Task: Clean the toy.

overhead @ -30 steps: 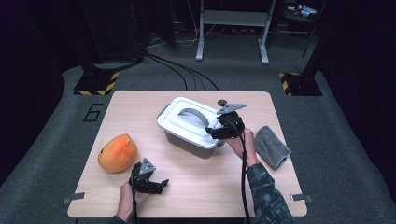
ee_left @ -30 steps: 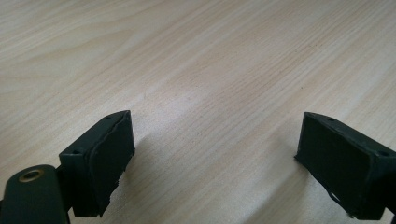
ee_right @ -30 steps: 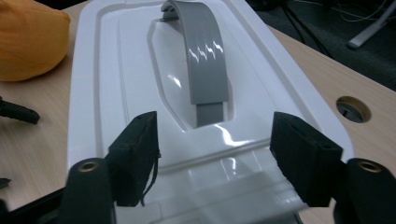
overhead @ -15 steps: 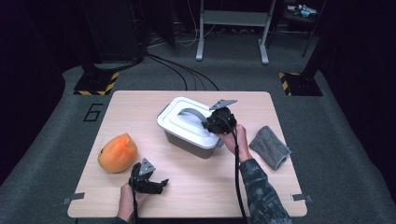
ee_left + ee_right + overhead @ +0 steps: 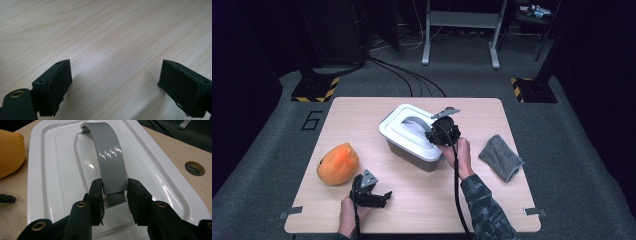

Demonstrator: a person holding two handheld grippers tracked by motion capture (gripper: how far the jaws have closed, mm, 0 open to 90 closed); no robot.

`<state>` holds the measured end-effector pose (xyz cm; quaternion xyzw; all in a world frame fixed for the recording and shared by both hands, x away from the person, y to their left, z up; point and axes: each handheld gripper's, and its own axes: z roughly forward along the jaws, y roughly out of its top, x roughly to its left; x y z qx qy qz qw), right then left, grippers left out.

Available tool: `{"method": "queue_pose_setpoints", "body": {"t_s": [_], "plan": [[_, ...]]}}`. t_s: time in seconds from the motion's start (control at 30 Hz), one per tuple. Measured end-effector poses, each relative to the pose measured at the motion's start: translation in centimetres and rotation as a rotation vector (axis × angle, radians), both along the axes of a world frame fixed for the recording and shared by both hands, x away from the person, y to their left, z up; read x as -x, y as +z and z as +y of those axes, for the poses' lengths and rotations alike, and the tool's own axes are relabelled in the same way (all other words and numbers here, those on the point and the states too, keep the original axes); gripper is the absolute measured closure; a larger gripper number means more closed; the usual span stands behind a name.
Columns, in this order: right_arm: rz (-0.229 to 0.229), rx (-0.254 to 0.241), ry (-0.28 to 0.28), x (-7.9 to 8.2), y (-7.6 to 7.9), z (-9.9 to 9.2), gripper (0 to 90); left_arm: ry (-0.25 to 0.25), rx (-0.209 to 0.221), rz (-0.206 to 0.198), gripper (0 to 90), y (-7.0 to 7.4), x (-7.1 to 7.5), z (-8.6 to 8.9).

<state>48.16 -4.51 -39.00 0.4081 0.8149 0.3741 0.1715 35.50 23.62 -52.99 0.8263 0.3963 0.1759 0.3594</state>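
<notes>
Right gripper (image 5: 114, 195) had its jaws closed on the near end of the grey handle (image 5: 110, 162); they had just been closing, with the handle between them, and both pads pressed its sides in the right gripper view. The handle arched over the white lid (image 5: 62, 170), and the lid sat flat on the grey box (image 5: 412, 152), which stood mid-table in the high view. Right gripper (image 5: 437, 134) there sat at the lid's right end, hand behind it.

Left gripper (image 5: 113, 87) was open, jaws wide apart with nothing between them, over bare table (image 5: 112, 37). In the high view it rested (image 5: 377, 196) at the near table edge, well apart from the box.

Around it: orange fruit (image 5: 338, 163) at the left, near the left gripper and apart from the box; grey cloth (image 5: 502, 157) at the right, untouched.

Progress, as I judge it: grip on the handle done, lid not yet lifted, all rims looked seated. Left to do: raise the lid clear and set it down somewhere. The box was not held by the other gripper, so it could lift or tilt with the lid if the fit was tight.
</notes>
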Motion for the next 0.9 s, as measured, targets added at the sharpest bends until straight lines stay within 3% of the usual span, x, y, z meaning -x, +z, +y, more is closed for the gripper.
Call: {"method": "queue_pose_setpoints", "body": {"t_s": [0.03, 0.1, 0.23, 0.37, 0.47, 0.57, 0.73, 0.9], "plan": [[-0.002, -0.002, 0.009, -0.1, 0.0, 0.0, 64.3, 0.0, -0.001, -0.001, 10.9, 0.0, 0.0, 0.0], [0.0, -0.021, 0.04, -0.1, 0.1, -0.5, 53.3, 0.0, -0.001, -0.002, 10.9, 0.0, 0.0, 0.0], [-0.036, -0.082, 0.036, 0.0, 1.0, -2.5, 49.9, 0.003, -0.001, -0.004, 11.0, 0.0, 0.0, 0.0], [-0.065, -0.058, -0.03, -1.0, 1.8, -4.6, 51.8, 0.003, -0.002, -0.006, 11.0, 0.0, 0.0, 0.0], [-0.051, -0.008, -0.072, -2.3, 1.4, -5.5, 54.3, -0.003, -0.009, -0.003, 11.0, 0.0, 0.1, 0.0], [-0.026, -0.012, -0.095, -3.2, 0.7, -6.1, 59.1, -0.003, -0.008, -0.002, 11.0, 0.0, 0.1, 0.0], [0.019, -0.025, -0.089, -3.8, -0.3, -6.3, 66.9, -0.002, -0.005, 0.001, 11.0, 0.0, 0.1, 0.0], [0.017, -0.039, -0.089, -3.6, -0.6, -6.6, 70.1, -0.003, -0.005, 0.001, 11.0, 0.0, 0.0, 0.0]]}}
